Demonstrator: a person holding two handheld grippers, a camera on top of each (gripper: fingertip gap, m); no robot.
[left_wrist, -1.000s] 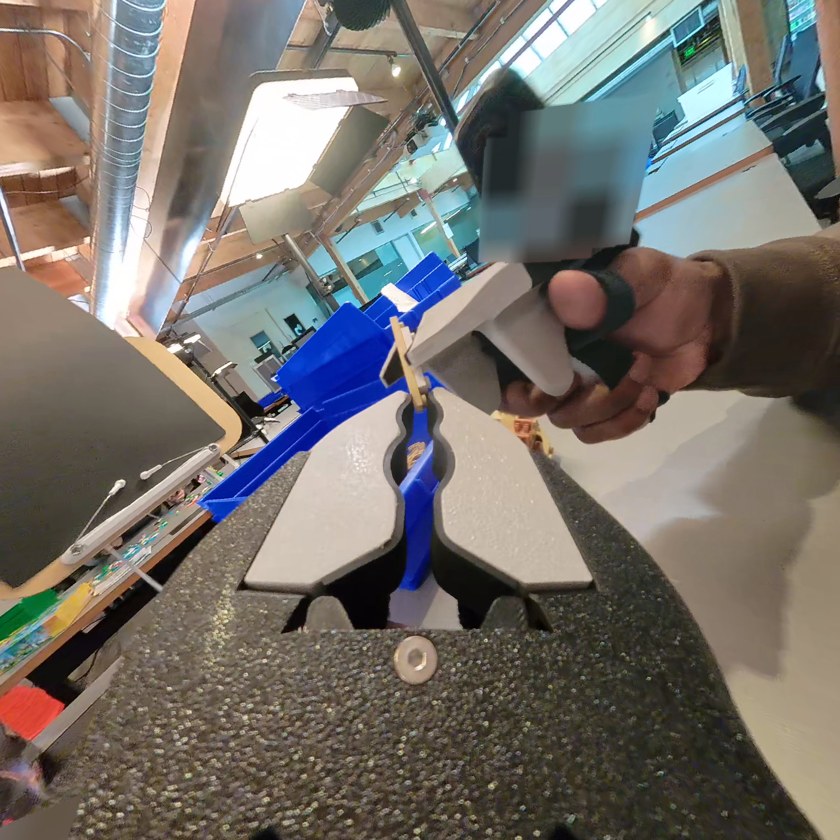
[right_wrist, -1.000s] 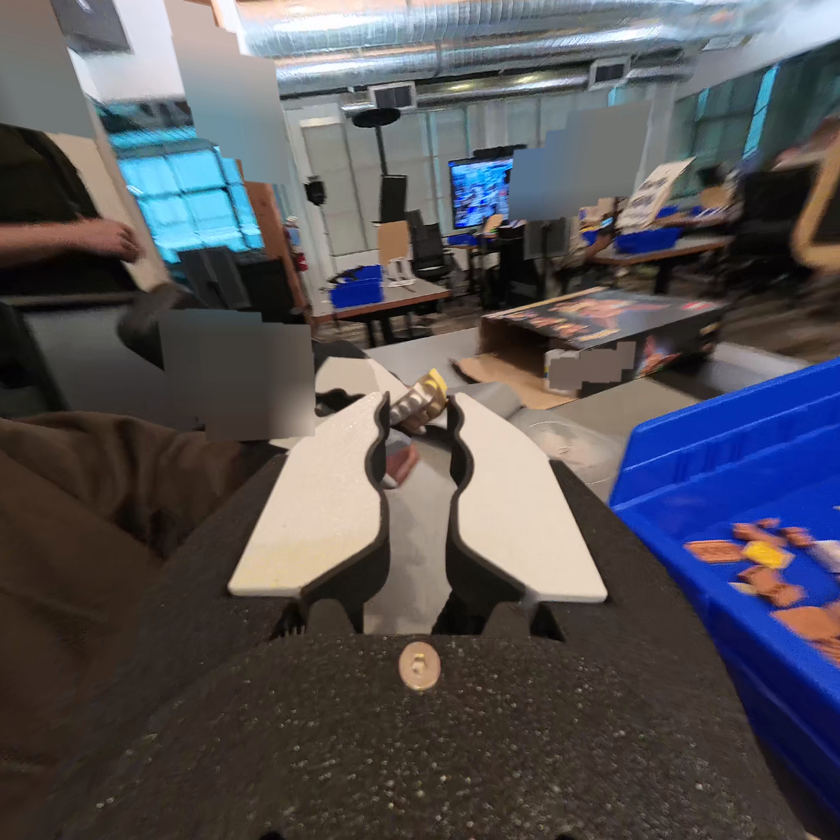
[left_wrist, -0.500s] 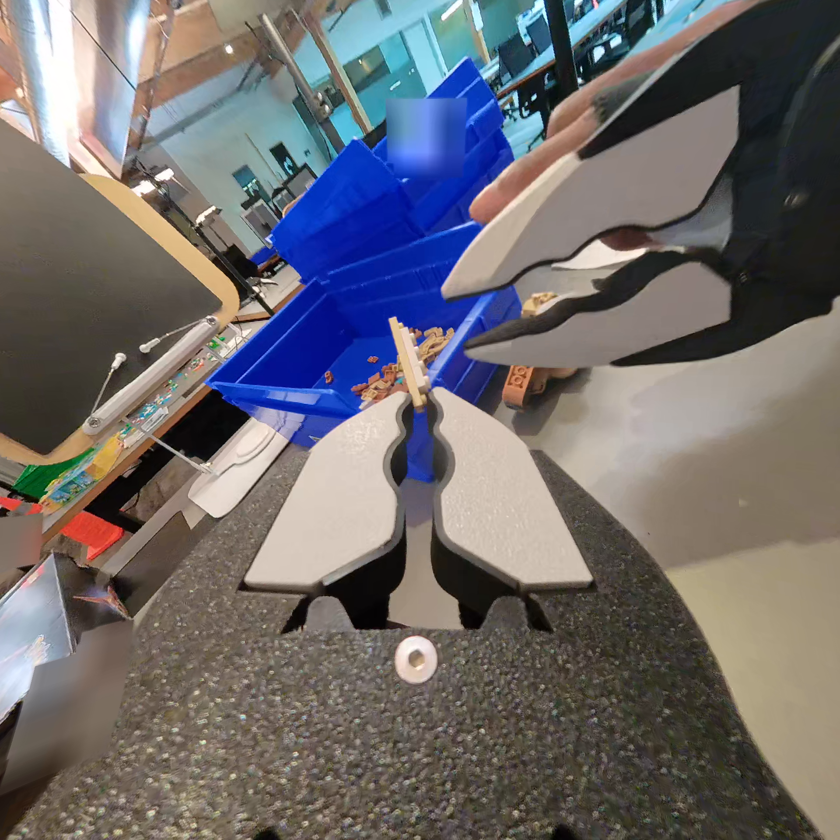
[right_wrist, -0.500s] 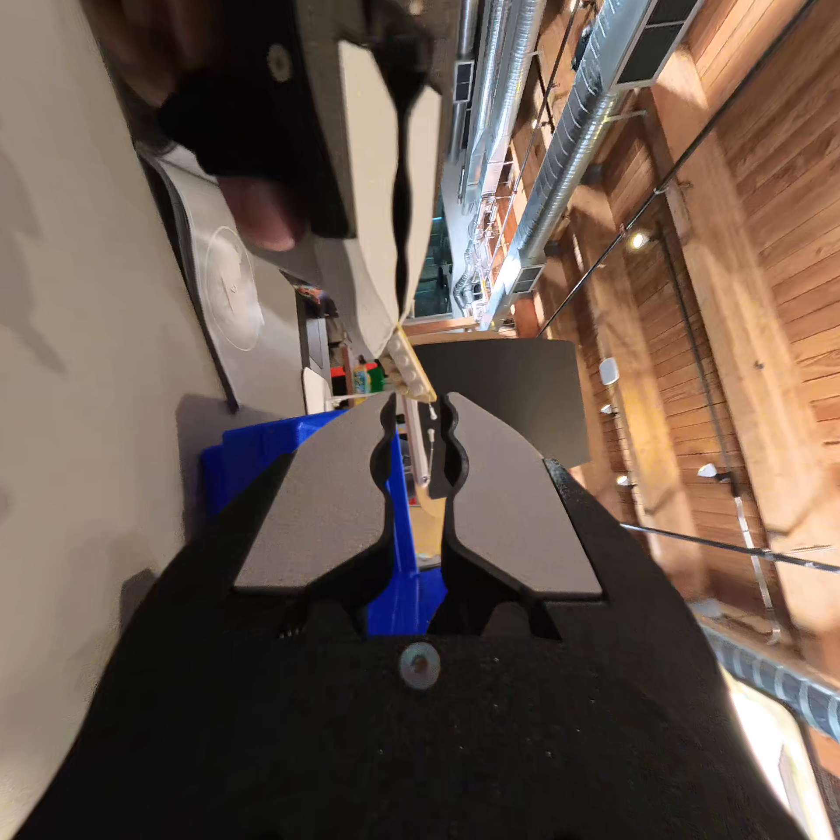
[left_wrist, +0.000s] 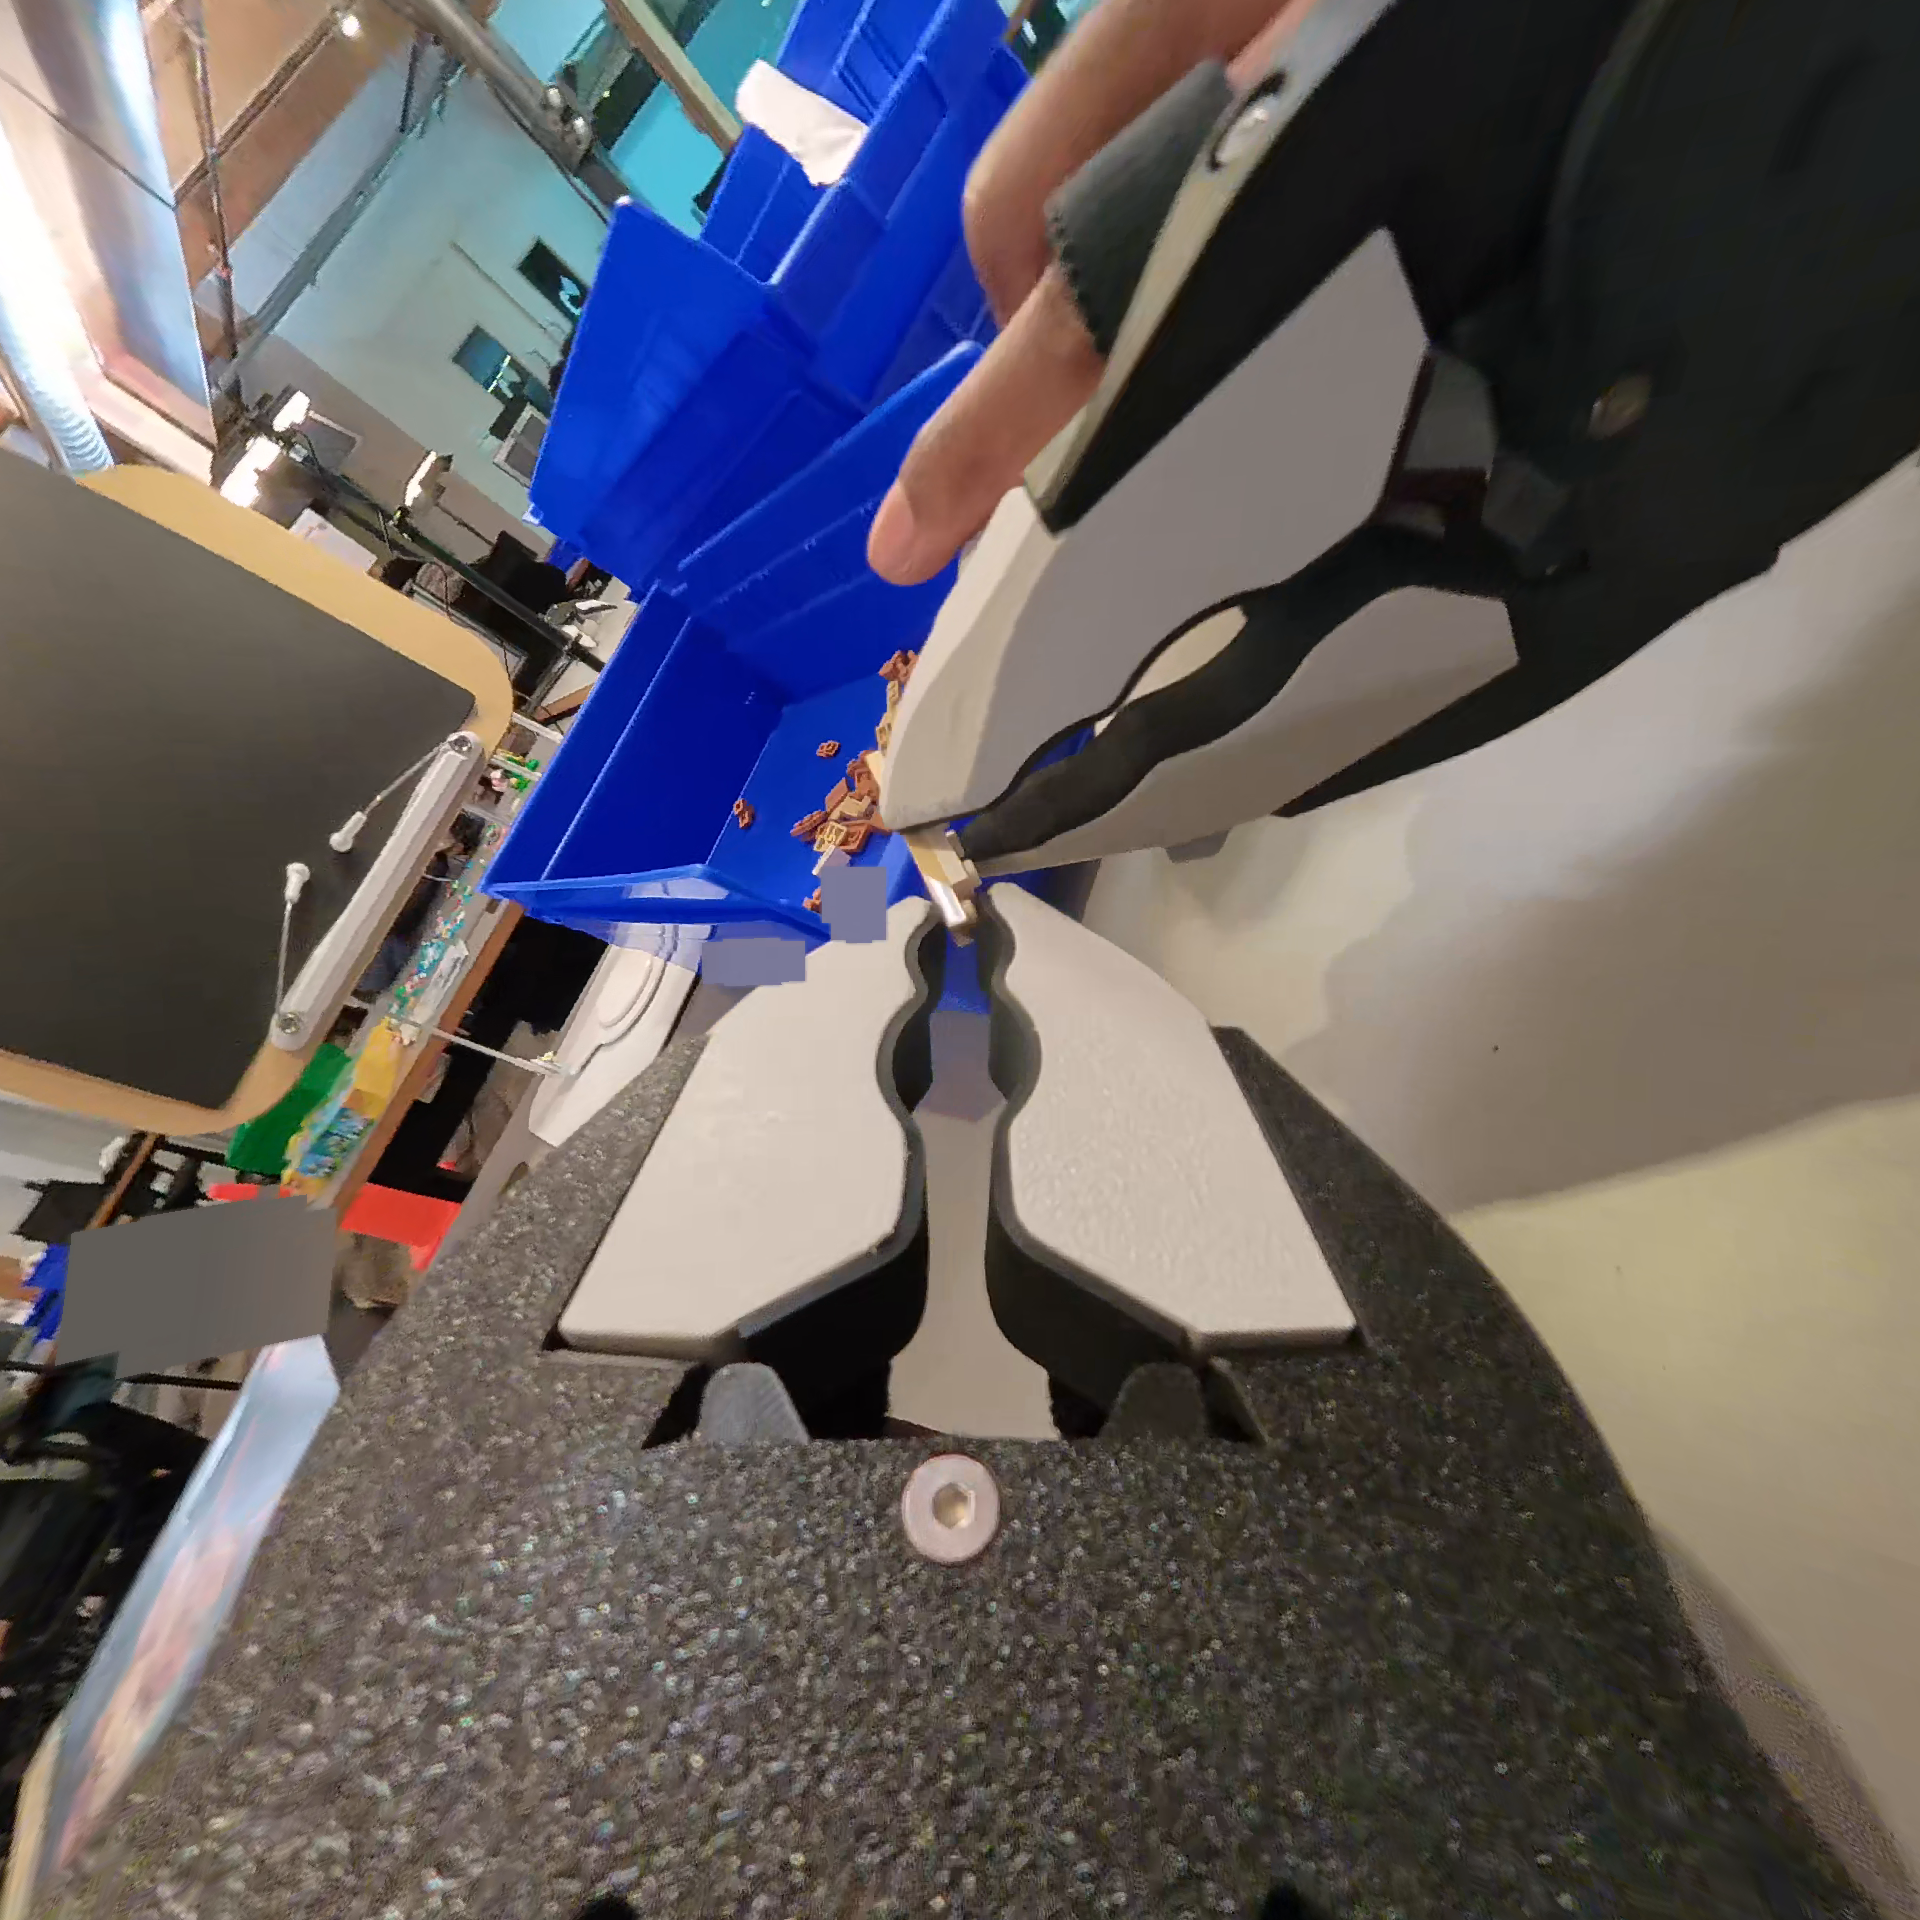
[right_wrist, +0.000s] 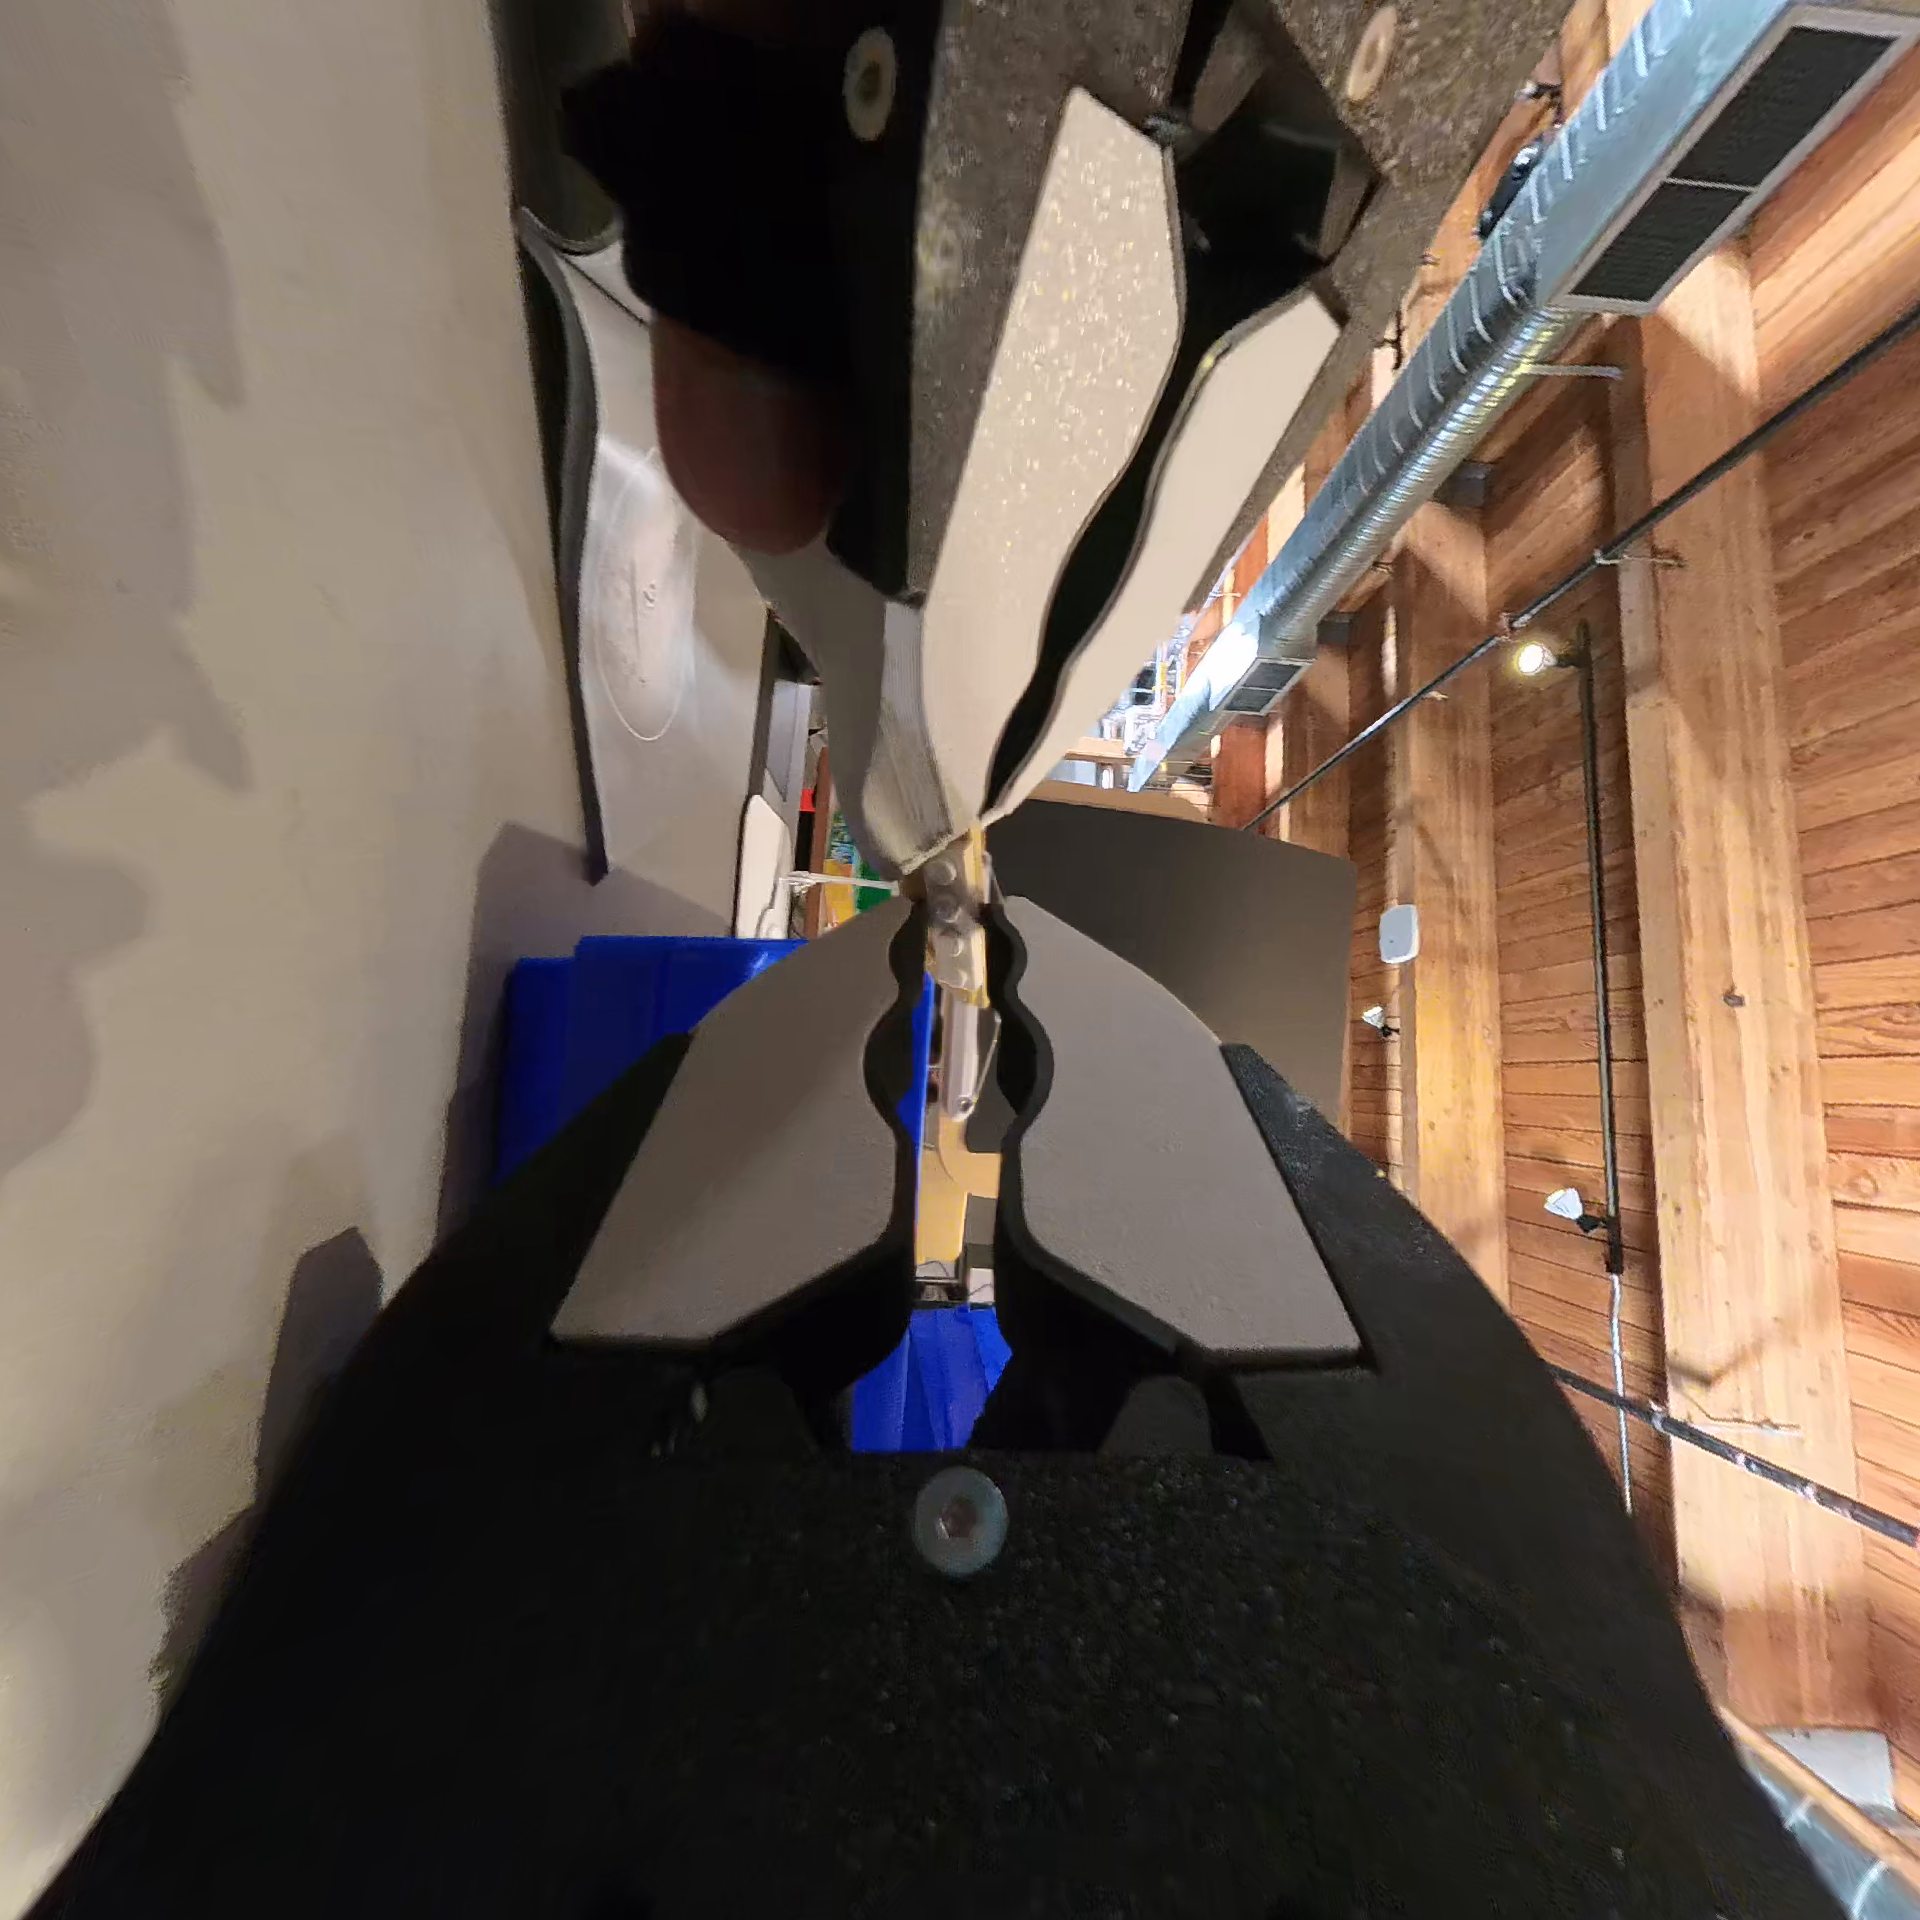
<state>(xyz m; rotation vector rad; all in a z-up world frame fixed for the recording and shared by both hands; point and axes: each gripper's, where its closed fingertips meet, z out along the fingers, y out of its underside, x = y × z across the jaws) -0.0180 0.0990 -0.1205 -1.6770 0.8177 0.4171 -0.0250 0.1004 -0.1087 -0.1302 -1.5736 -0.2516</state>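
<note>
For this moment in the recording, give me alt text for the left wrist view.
A thin tan studded toy plate is pinched by the left gripper, and the right gripper closes on its other end, before a blue plastic bin of brown pieces.

The tabletop (left_wrist: 1558, 935) is a pale grey, matte surface, seen steeply tilted in both wrist views and crossed by soft shadows. On it sits an open blue bin (left_wrist: 644, 831), its floor scattered with small brown and tan bricks (left_wrist: 842, 800) heaped toward one corner. More blue bins (left_wrist: 748, 343) stand stacked just behind it, one bearing a white patch near its top. In the right wrist view the same tabletop (right_wrist: 260, 520) fills the left side, with a blue bin (right_wrist: 623, 997) resting on it and a clear round plastic piece (right_wrist: 634, 603) lying flat near a dark edge strip.
</note>
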